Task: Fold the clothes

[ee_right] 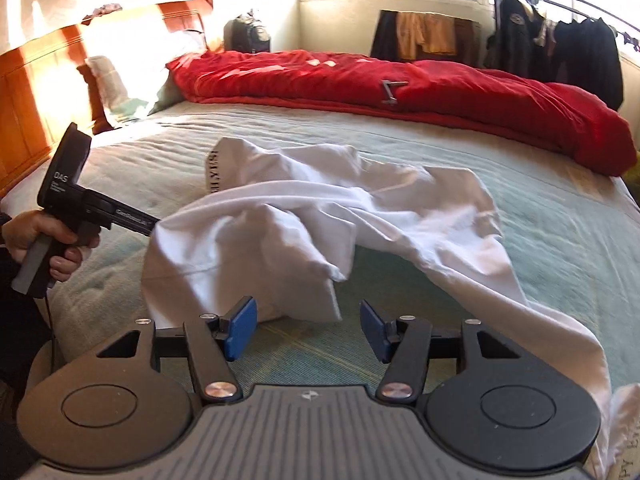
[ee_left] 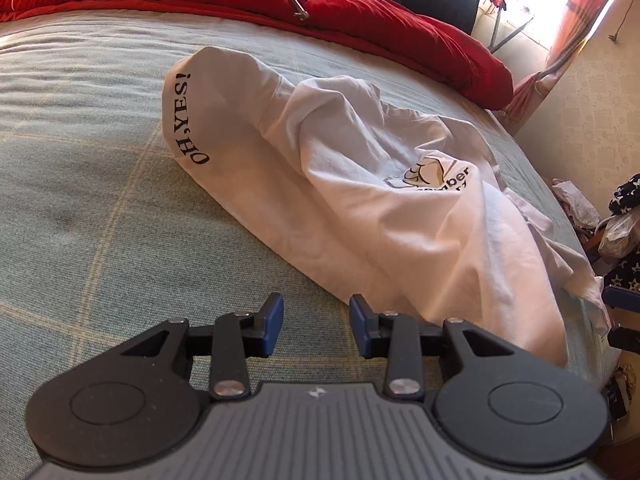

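Both hand-held grippers, left [ee_left: 316, 330] and right [ee_right: 308, 330], hover with jaws apart, empty, over the rumpled white T-shirt [ee_left: 360, 184] on the bed [ee_left: 100, 220].

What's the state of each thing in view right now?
white T-shirt: crumpled, unfolded, on the bed
left claw: open, empty, over the bedspread
right claw: open, empty
red duvet: bunched along far side
metal clip: lying on the duvet
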{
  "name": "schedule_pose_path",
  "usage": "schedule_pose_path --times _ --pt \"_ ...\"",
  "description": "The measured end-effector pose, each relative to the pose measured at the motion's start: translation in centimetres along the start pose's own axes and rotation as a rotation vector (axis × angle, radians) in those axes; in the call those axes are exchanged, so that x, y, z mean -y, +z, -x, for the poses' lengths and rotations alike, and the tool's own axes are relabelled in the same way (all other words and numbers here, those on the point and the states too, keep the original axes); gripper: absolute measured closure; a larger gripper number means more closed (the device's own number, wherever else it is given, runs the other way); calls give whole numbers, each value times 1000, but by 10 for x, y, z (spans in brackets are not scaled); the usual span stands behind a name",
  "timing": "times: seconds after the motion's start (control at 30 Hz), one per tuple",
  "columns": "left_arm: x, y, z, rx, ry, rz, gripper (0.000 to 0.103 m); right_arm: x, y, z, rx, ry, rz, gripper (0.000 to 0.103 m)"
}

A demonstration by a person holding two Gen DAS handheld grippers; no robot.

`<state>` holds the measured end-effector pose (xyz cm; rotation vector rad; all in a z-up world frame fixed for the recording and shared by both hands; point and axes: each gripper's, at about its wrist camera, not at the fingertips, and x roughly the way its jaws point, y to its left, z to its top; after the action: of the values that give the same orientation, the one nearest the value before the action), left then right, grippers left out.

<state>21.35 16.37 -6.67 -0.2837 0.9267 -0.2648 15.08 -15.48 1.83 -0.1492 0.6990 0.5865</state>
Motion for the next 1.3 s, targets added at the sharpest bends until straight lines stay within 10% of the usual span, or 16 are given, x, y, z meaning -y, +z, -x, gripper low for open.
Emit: schedule_pose_path --times 0.77,1.17,1.3 --pt "-35 -17 43 63 -58 42 64 -155 38 -67 -80 116 260 37" --pt "-9 -8 25 22 -121 35 62 -49 26 -92 -118 -354 235 37" --pt "4 -9 4 -15 -185 53 61 -11 23 -81 -121 -370 90 36"
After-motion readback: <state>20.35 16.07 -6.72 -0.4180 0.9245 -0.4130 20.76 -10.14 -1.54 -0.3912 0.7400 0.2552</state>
